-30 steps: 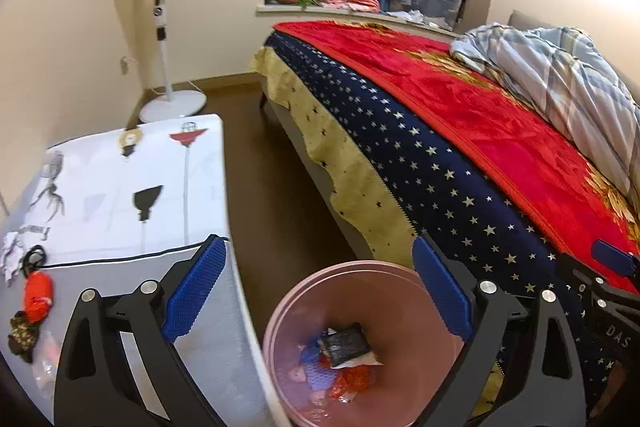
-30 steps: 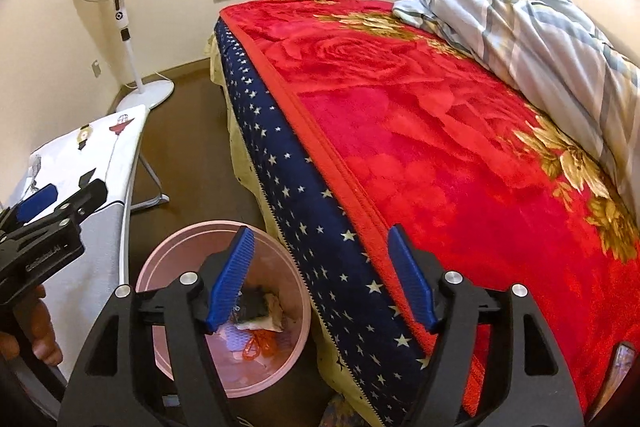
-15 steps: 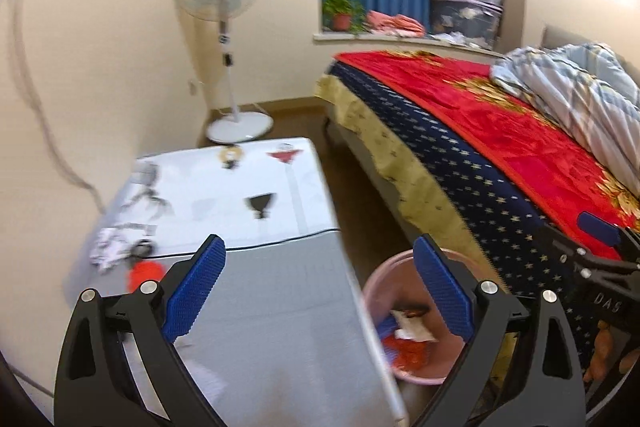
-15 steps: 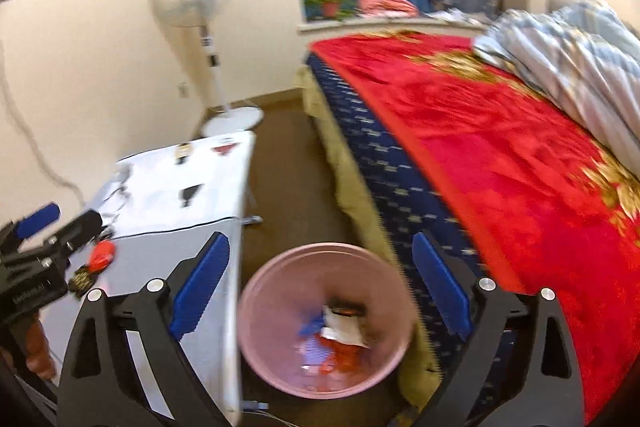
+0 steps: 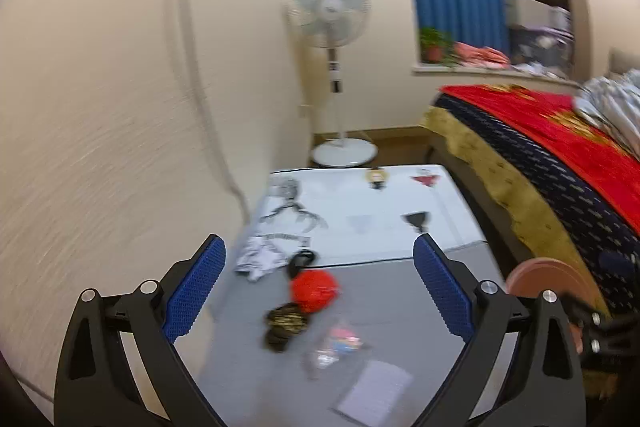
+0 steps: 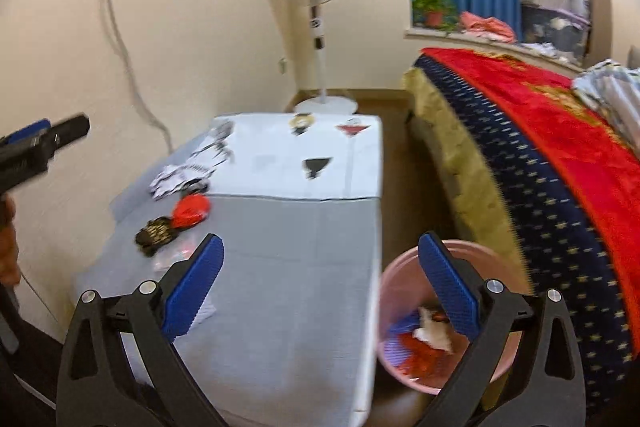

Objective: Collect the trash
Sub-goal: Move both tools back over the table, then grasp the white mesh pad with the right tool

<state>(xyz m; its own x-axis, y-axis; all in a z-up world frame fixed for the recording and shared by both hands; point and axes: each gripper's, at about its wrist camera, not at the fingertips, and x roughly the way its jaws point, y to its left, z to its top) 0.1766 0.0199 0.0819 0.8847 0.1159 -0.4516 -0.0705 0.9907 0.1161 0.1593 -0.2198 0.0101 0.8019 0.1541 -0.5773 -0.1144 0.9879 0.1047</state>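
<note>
1. Right hand-held gripper (image 6: pixel 320 283): jaws just opened wide, nothing between them.
2. Left hand-held gripper (image 5: pixel 320 287): jaws apart, empty.
3. Change: both views have swung from the pink bin (image 6: pixel 404 267) to the table (image 6: pixel 304 259); next pickup likely.
4. Trash: red wrapper (image 5: pixel 314 287), dark wrapper (image 5: pixel 284 321), clear wrapper (image 5: pixel 336 345), paper (image 5: pixel 374 393) on the table.
</note>
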